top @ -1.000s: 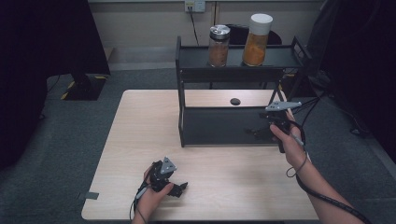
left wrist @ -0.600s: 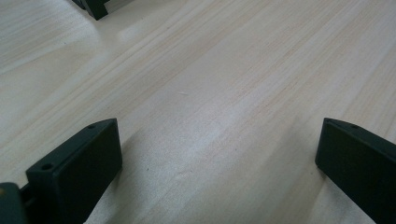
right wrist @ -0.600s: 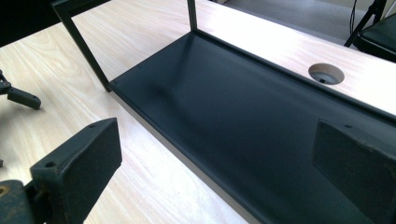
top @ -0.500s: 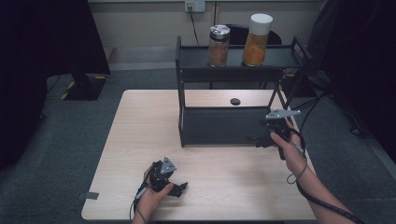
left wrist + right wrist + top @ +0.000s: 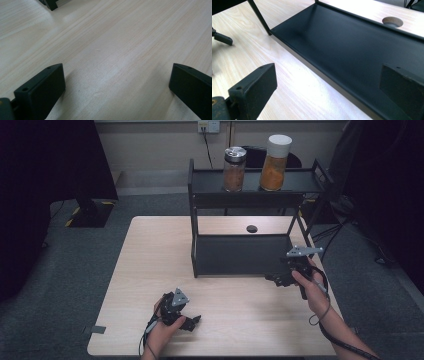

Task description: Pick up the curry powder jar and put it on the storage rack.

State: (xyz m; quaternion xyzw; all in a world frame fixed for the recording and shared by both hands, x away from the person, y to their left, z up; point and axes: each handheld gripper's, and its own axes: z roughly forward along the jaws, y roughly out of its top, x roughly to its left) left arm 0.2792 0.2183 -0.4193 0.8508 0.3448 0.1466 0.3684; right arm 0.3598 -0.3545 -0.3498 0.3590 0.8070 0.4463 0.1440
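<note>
A black two-tier rack stands at the back of the light wood table. On its top shelf are a silver-lidded glass jar with brown contents and a taller white-lidded jar with orange contents. My right gripper hovers open at the front right of the rack's lower shelf, nothing between its jaws. My left gripper rests open low over the table's front, with bare wood between its jaws.
A round cable hole lies in the table behind the rack. A rack foot shows far ahead of the left gripper. Grey carpet surrounds the table, and a wall outlet sits behind it.
My right gripper has come down and back toward the person, from beside the rack's right post to the front right corner of the lower shelf. The left gripper has stayed put.
</note>
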